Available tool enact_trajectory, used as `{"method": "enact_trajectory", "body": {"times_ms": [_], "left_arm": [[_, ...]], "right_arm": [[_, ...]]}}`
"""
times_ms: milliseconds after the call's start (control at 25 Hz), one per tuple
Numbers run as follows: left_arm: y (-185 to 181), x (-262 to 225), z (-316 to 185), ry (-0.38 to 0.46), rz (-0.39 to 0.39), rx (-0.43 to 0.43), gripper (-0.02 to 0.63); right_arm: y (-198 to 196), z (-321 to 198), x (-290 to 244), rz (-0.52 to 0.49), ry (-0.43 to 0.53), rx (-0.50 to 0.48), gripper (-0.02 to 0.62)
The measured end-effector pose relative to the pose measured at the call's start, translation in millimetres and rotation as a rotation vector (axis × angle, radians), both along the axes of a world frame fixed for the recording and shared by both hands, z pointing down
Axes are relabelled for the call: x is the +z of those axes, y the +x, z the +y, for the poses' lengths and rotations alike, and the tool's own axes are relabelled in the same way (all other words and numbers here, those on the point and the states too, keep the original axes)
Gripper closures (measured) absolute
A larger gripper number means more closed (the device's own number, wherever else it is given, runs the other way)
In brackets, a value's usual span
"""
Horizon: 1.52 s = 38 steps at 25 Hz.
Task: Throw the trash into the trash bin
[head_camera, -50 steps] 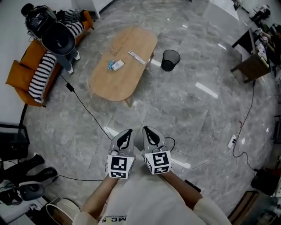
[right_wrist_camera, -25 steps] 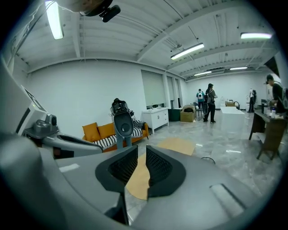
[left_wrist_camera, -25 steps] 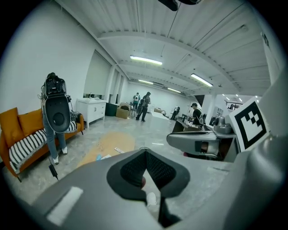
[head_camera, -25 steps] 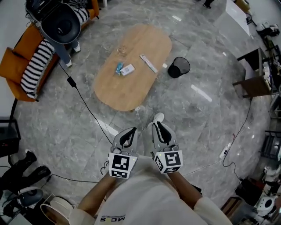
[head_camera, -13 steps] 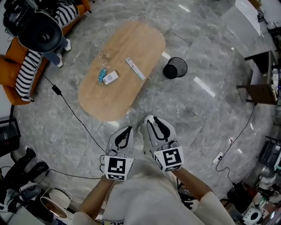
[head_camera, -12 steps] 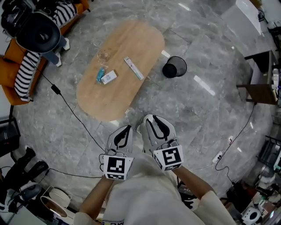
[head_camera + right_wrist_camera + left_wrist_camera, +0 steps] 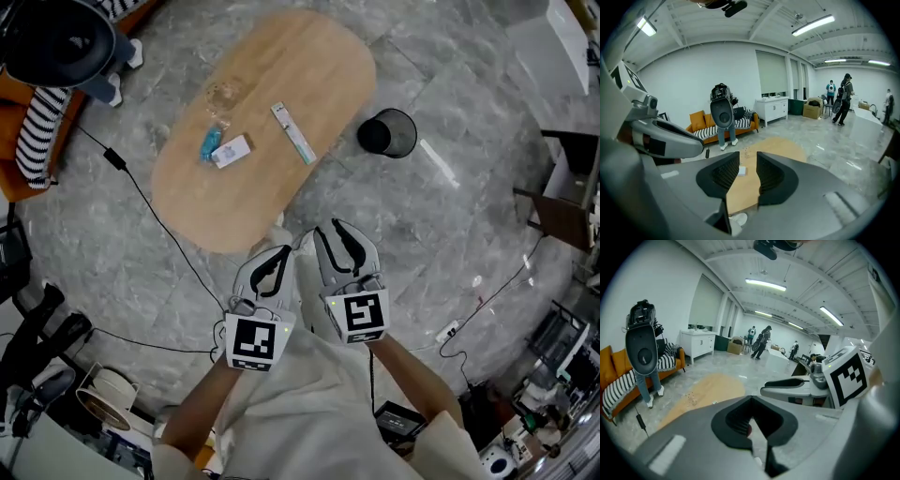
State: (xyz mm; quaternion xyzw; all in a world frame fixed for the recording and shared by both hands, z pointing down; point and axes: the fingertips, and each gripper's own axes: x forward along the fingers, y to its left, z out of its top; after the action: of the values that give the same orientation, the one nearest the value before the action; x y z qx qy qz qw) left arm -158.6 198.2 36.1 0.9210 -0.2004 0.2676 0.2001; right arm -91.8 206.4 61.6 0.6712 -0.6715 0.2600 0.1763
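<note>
Opening empty right tool near wooden table

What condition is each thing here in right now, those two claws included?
Left gripper: jaws shut, empty.
Right gripper: jaws slightly apart, just been opening, nothing between them.
Trash bin: upright on the floor, top open.
Blue wrapper: lying on the table.
White packet: lying beside it.
Long strip: flat on the table.
</note>
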Motion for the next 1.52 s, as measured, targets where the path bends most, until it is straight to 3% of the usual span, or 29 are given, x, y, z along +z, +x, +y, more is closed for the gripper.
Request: {"method": "enact_trajectory", "body": {"times_ms": [320, 640, 1120, 1520], "left_arm": [[15.3, 58.2, -58.6, -0.047, 0.006, 0.011, 0.606], [28.2, 116.6, -85.8, -0.093, -0.037, -0.005, 0.606], [52.7, 207.0, -83.9, -0.127, -0.132, 0.043, 0.606], [66.4, 253.9, -82.5, -0.140, -0.139, -0.014, 0.606]], "right_arm": [[5.1, -64.7, 63.6, 0.005, -0.060, 0.014, 0.476], [23.3, -84.2, 134.2, -0.041, -0.142, 0.012, 0.477], [52.8, -87.7, 239.9, -0.022, -0.216, -0.018, 0.479], [69.7, -96.1, 305.6, 0.004, -0.262, -0.073, 0.479]]}}
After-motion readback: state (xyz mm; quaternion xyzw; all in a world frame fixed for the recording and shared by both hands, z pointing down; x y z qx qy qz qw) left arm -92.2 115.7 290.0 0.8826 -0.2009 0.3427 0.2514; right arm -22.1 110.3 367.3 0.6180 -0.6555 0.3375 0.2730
